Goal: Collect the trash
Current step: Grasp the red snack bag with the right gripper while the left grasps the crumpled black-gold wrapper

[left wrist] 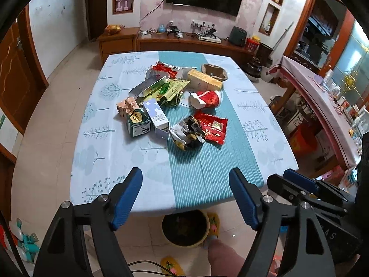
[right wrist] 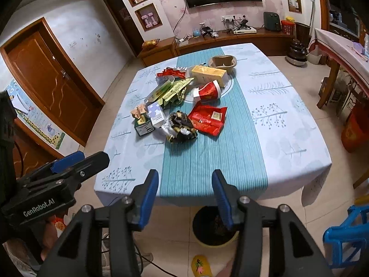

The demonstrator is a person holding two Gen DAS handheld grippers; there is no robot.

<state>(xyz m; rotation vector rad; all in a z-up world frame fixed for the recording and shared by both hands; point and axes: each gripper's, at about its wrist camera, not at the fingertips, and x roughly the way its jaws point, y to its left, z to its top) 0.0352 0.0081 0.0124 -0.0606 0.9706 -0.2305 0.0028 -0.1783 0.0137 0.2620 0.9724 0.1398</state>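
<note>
Both grippers hang above the near edge of the table (left wrist: 110, 152), the left gripper (left wrist: 185, 198) with its blue pads spread wide and empty, the right gripper (right wrist: 185, 198) likewise parted wide and holding nothing. Ahead of both sets of fingers, well apart from them, the trash lies heaped mid-table: a crumpled foil wrapper (left wrist: 188, 135) nearest, a red packet (left wrist: 213, 127) touching it, a green carton (left wrist: 138, 124) and a red paper cup (left wrist: 206, 99) beyond. Below the grippers, on the floor by the table edge, stands a dark-lined bin (left wrist: 185, 228).

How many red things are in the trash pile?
3. A red cup lies on its side mid-pile, a flat red packet sits nearest, and a red-and-white wrapper is at the back. More may be hidden underneath.
</note>
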